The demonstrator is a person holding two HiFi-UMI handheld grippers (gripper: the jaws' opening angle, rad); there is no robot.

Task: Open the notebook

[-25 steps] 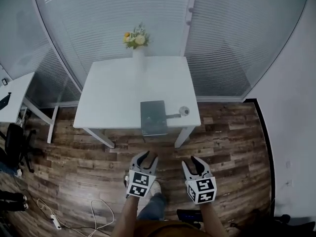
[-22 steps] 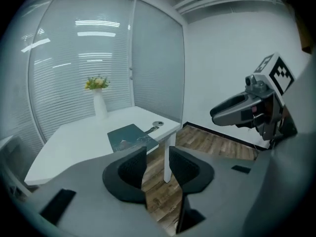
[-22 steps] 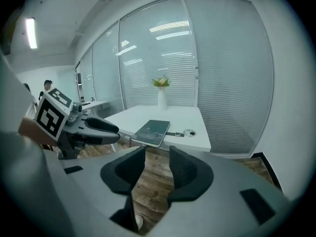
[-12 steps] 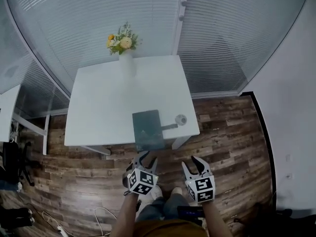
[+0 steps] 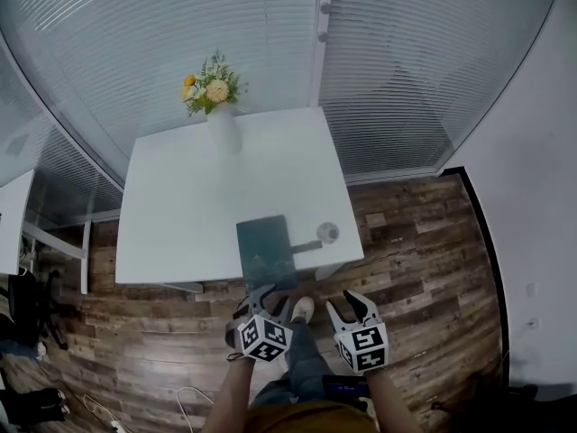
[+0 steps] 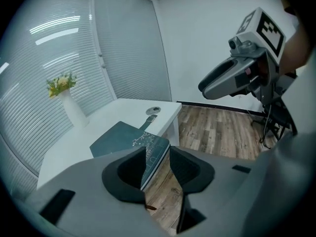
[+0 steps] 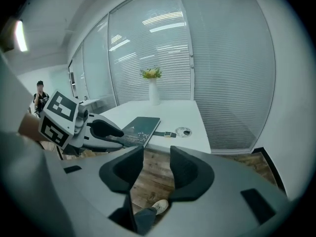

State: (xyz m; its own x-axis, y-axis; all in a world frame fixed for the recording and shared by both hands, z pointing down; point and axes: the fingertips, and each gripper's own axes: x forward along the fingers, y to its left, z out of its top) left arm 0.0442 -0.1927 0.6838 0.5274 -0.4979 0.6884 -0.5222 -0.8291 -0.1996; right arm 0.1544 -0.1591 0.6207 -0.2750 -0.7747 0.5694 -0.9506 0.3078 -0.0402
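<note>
Head view: one notebook (image 5: 264,246), closed, with a dark teal-grey cover. It lies flat on the white counter (image 5: 180,206), right of middle. Its near short end sits at the front edge or slightly over it; can't tell which. Left gripper view shows pale fine print on the near part of the cover and a light page edge along one side.

One watch (image 5: 307,244) lies just beside the notebook's right side, maybe touching it. One small round thing (image 5: 328,233) sits just right of the watch, near the counter's front right corner. One white vase (image 5: 223,129) with yellow flowers (image 5: 209,88) stands upright at the back edge, well apart from the notebook.

Two tools:
- **left tool** (image 6: 157,159): jaws spread partway, nothing between them. The notebook's near corner only lines up through the gap, farther off.
- **right tool** (image 7: 157,157): jaws opening and wide apart, nothing between them, only floor and a shoe (image 7: 159,207) below.

Both are held side by side over the wood floor (image 5: 424,269) in front of the counter. The left one is closer to the notebook's near end and not touching it.

Room to move:
- Bare white surface lies left of and behind the notebook.
- The counter's back edge is against the glass wall with blinds (image 5: 406,70).
- A plain wall (image 5: 532,197) stands to the right, with floor between it and the counter.
- The corner of a second white desk (image 5: 11,228) shows at far left, apart from the counter.
</note>
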